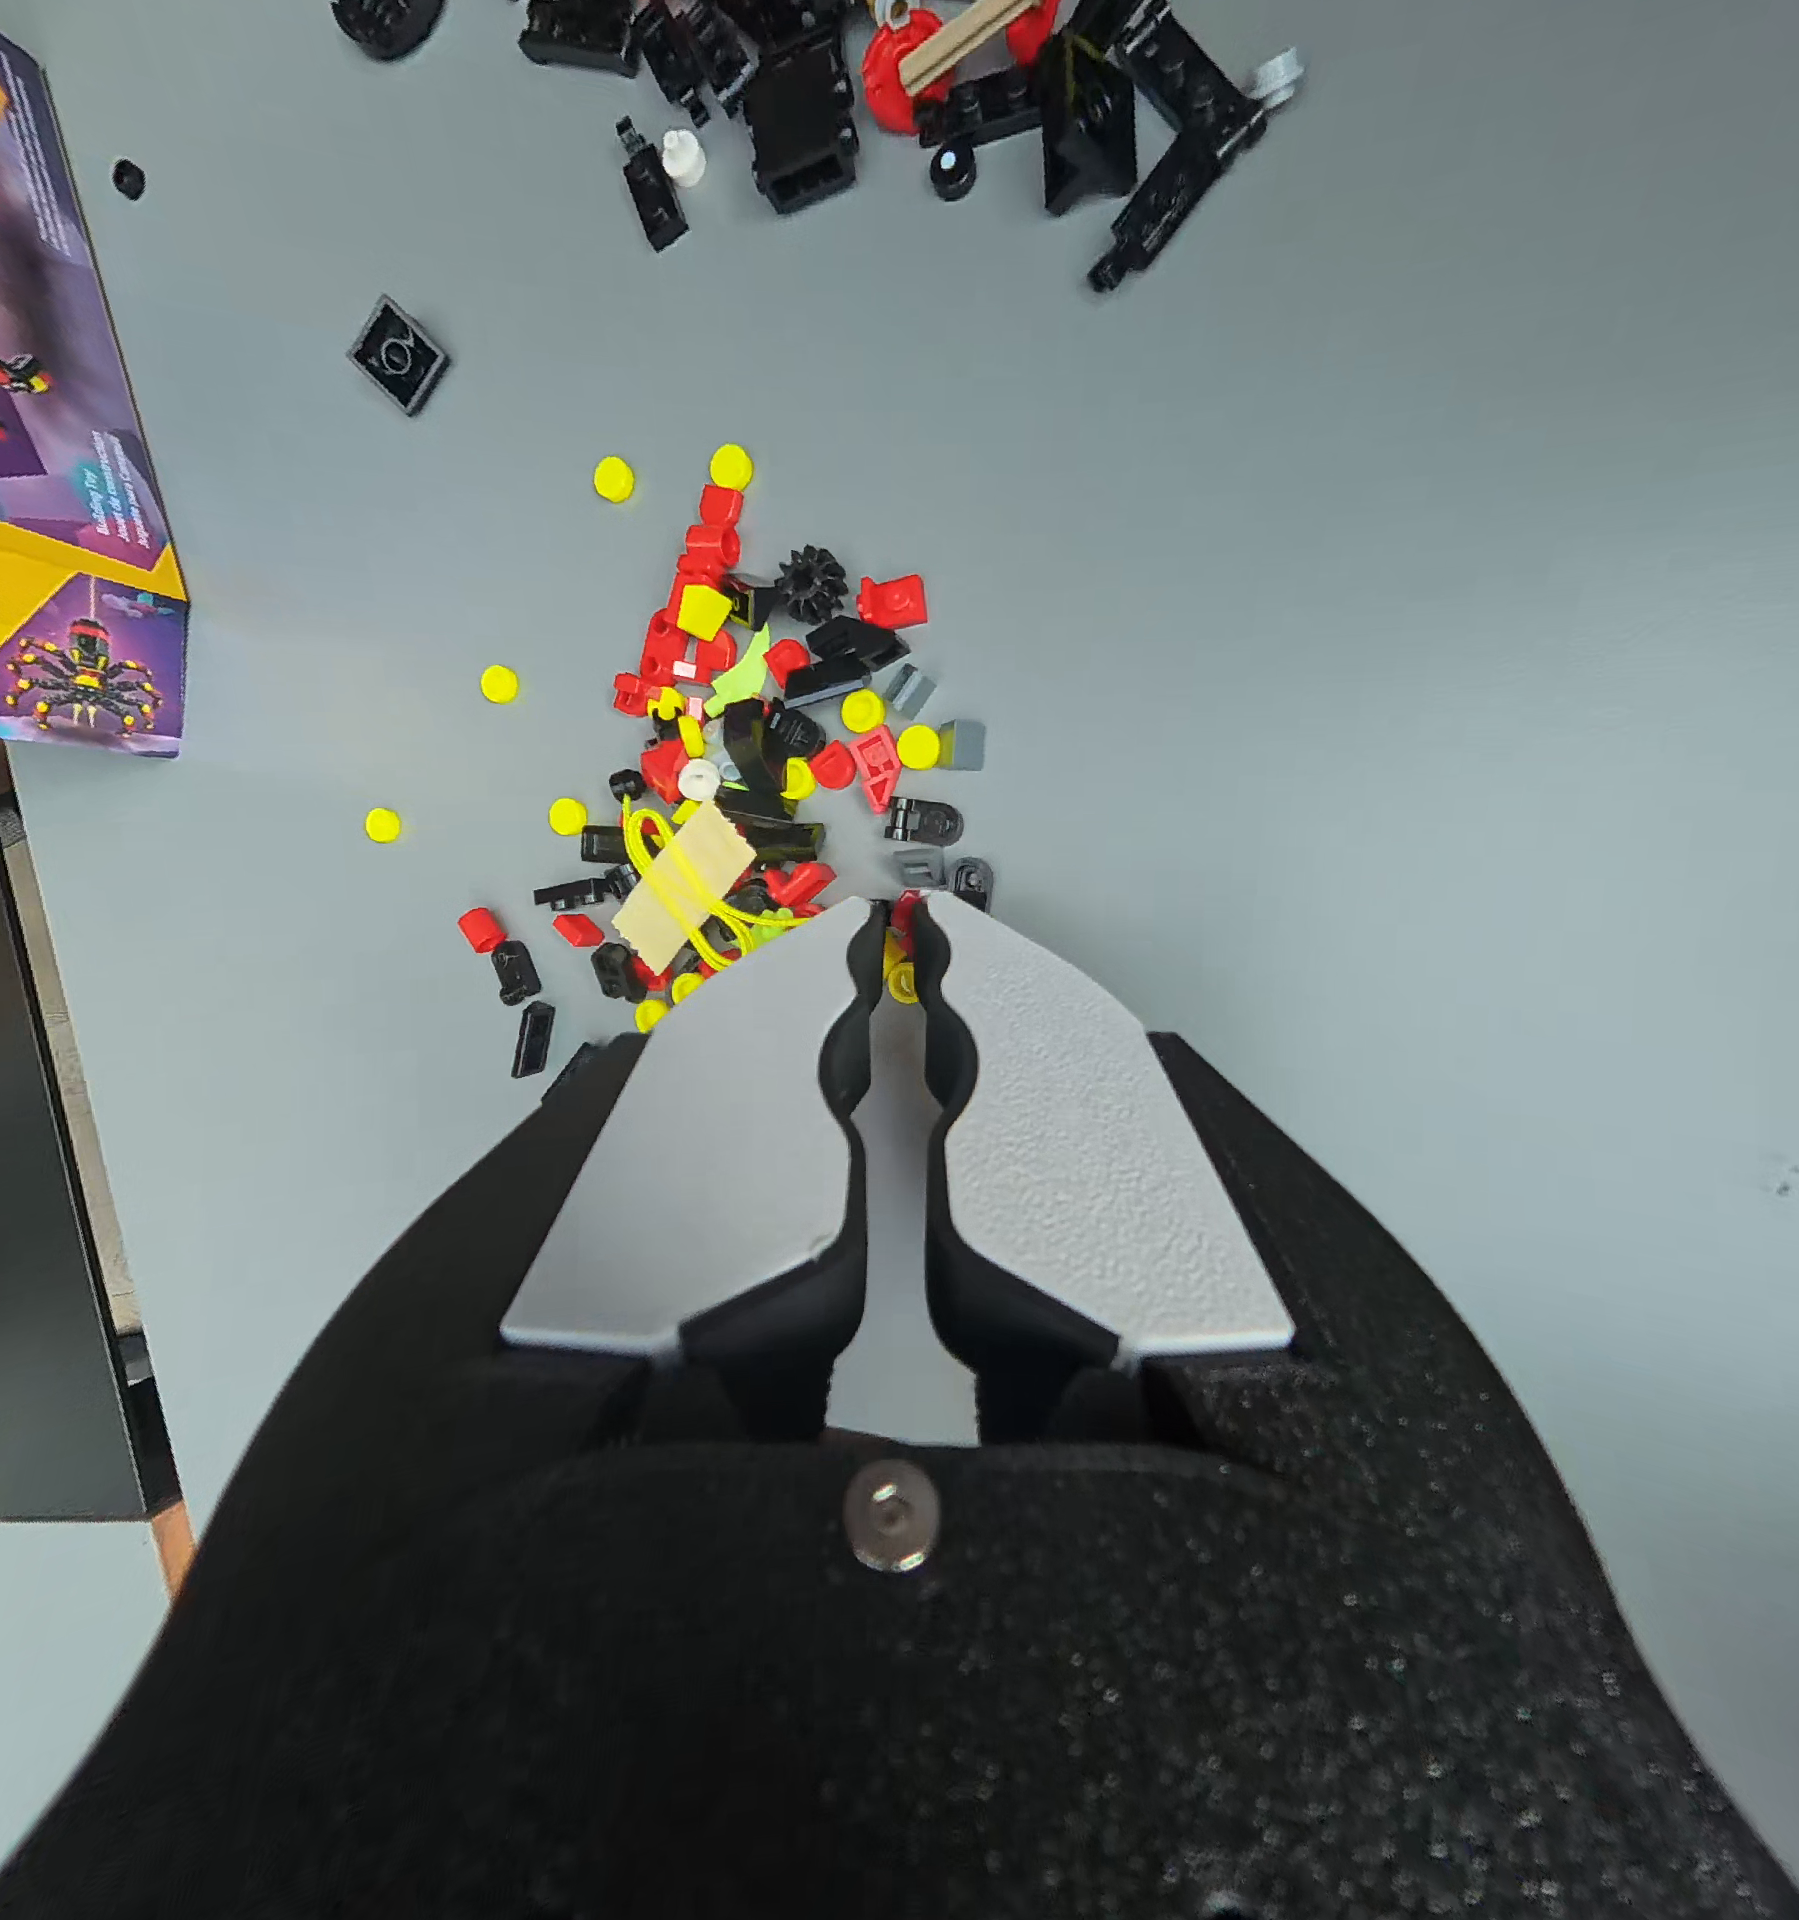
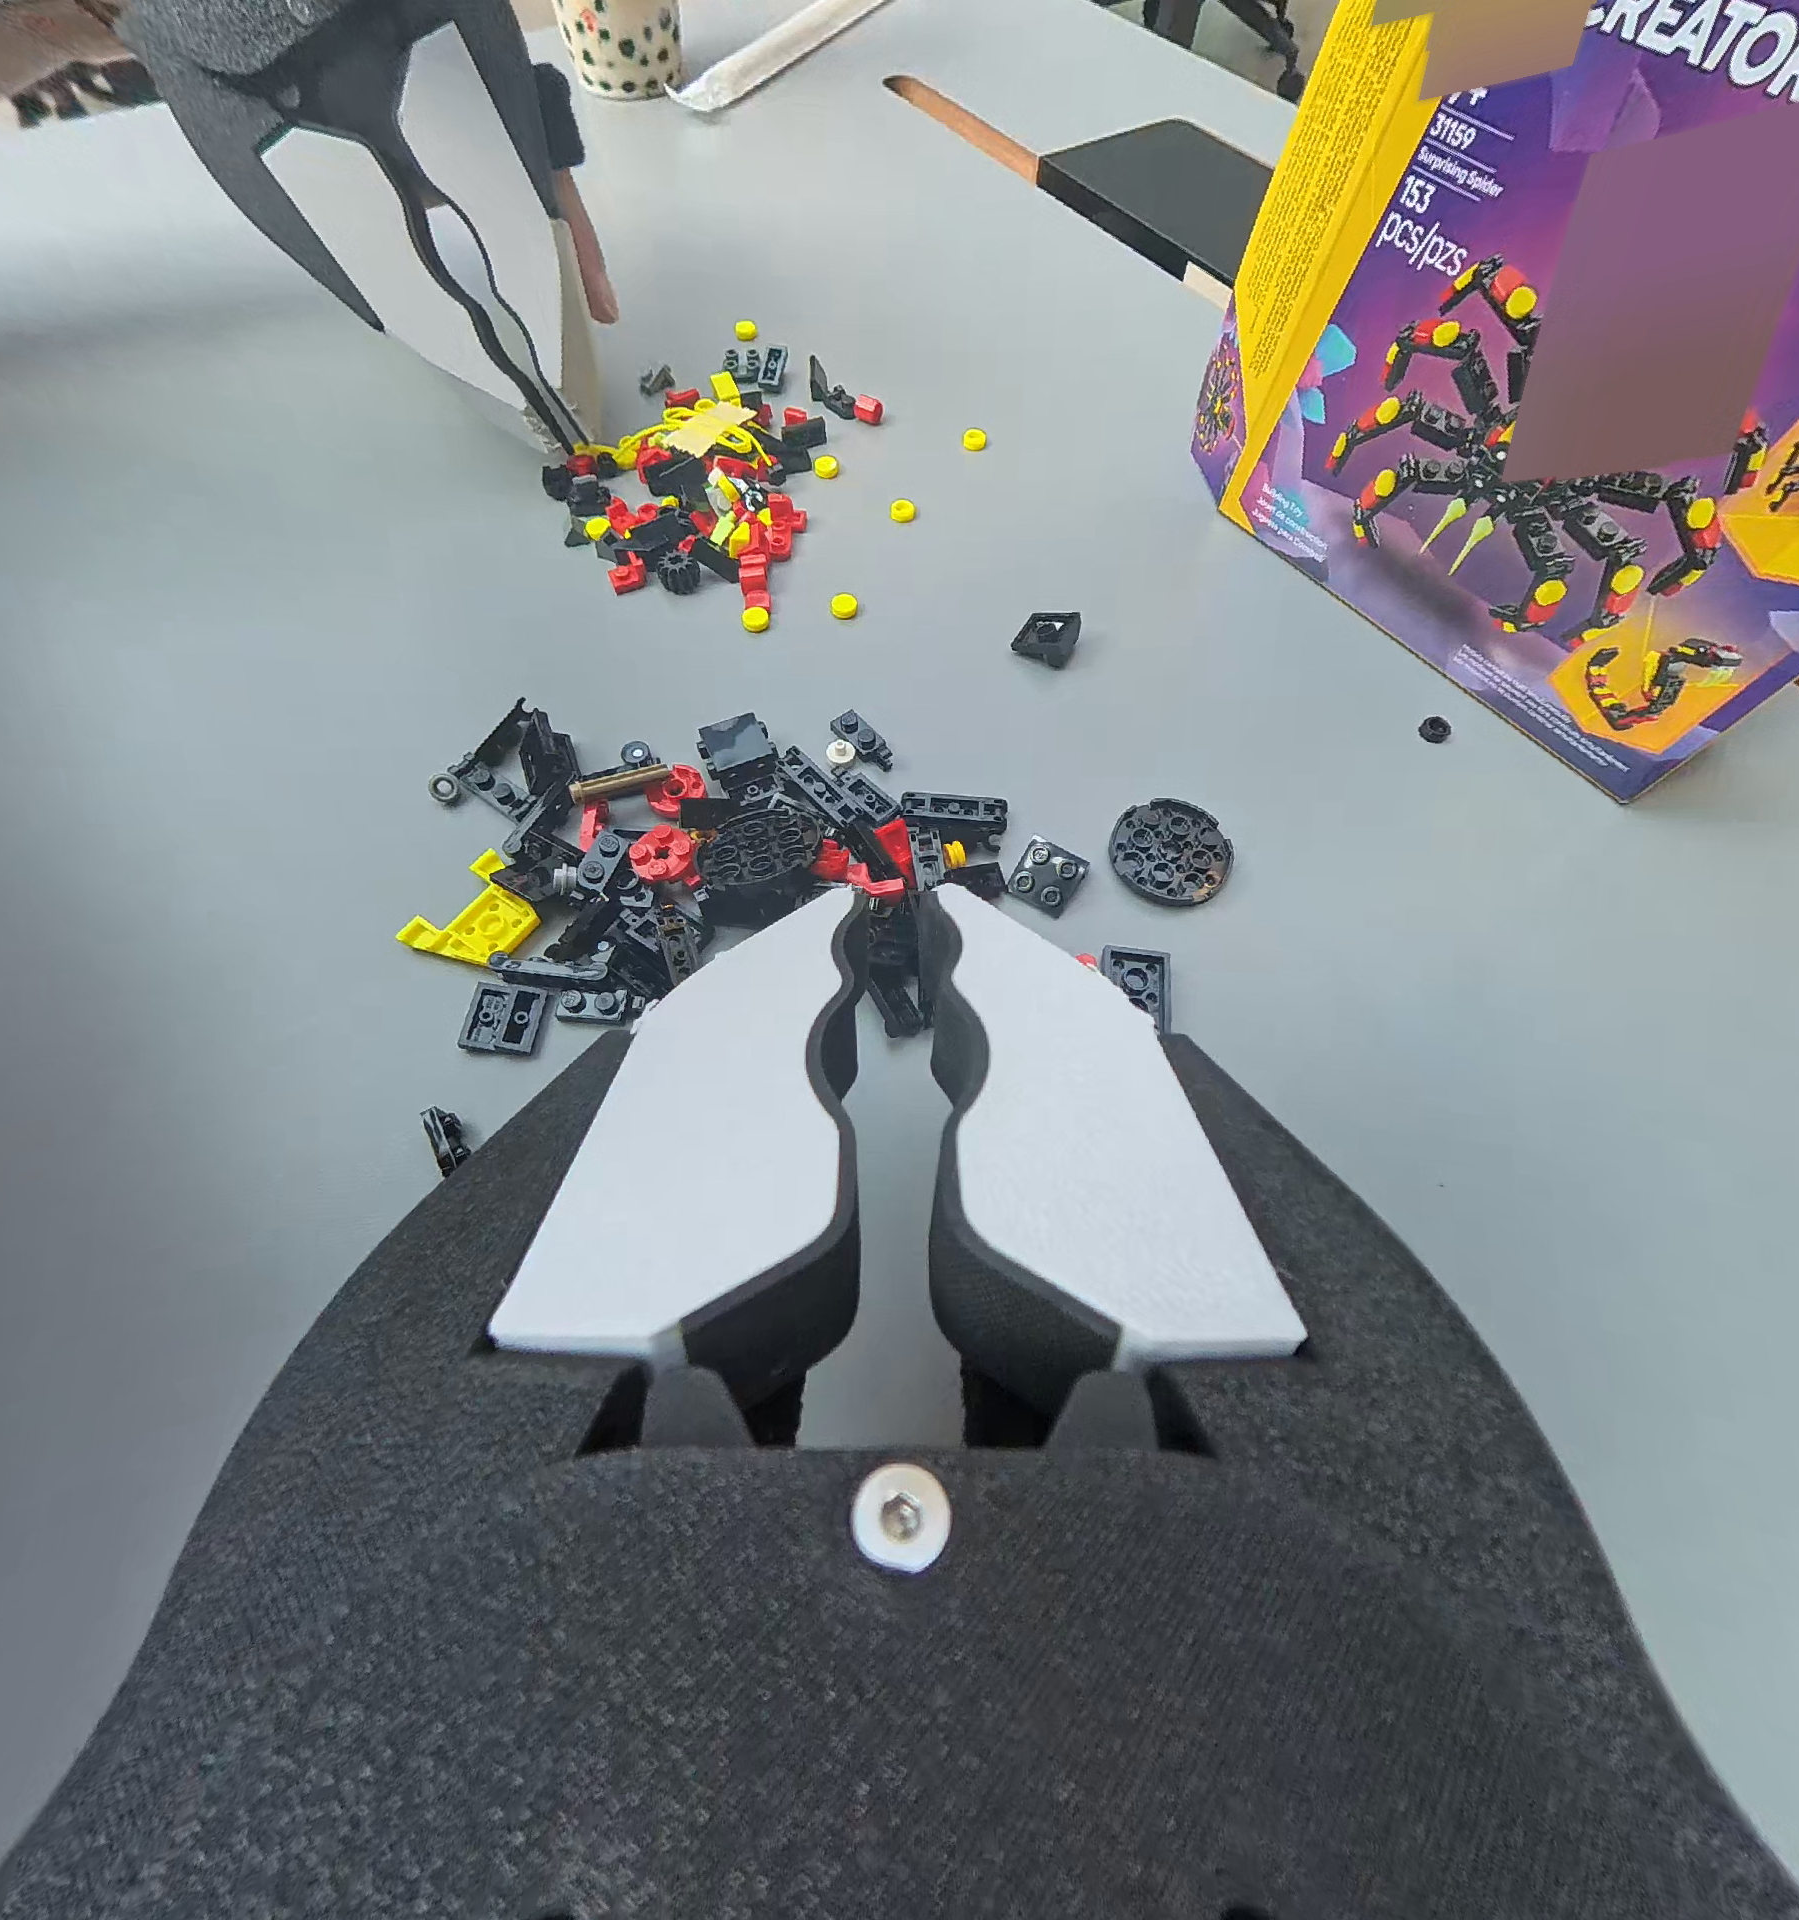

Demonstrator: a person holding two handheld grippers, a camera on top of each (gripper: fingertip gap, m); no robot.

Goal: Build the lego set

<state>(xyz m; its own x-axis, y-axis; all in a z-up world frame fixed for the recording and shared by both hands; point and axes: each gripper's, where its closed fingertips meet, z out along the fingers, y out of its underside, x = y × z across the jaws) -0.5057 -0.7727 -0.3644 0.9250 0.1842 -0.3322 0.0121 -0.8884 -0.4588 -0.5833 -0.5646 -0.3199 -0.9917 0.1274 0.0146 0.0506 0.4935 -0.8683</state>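
Note:
A pile of small red, yellow and black lego pieces (image 1: 729, 748) lies on the grey table (image 1: 1394, 727); it also shows in the right wrist view (image 2: 708, 488). My left gripper (image 1: 900, 912) is at the pile's near edge, jaws nearly together on a small red piece (image 1: 905, 923). From the right wrist view the left gripper (image 2: 562, 442) points down with its tips on the table. A second pile of mostly black pieces (image 2: 729, 862) lies nearer. My right gripper (image 2: 897, 902) is over this pile, jaws narrowly apart around a black piece (image 2: 895, 977).
The purple and yellow lego box (image 2: 1560, 416) stands at the right, and shows at the left in the left wrist view (image 1: 43, 468). A round black plate (image 2: 1170, 854), a yellow wedge plate (image 2: 474, 920), a patterned cup (image 2: 620, 47) and a black flat device (image 2: 1155, 187) are on the table. The left gripper's tips are roughly 25 cm from the right gripper's. The round black plate (image 2: 1170, 854) lies some 9 cm from my right tips, 25 cm from my left tips.

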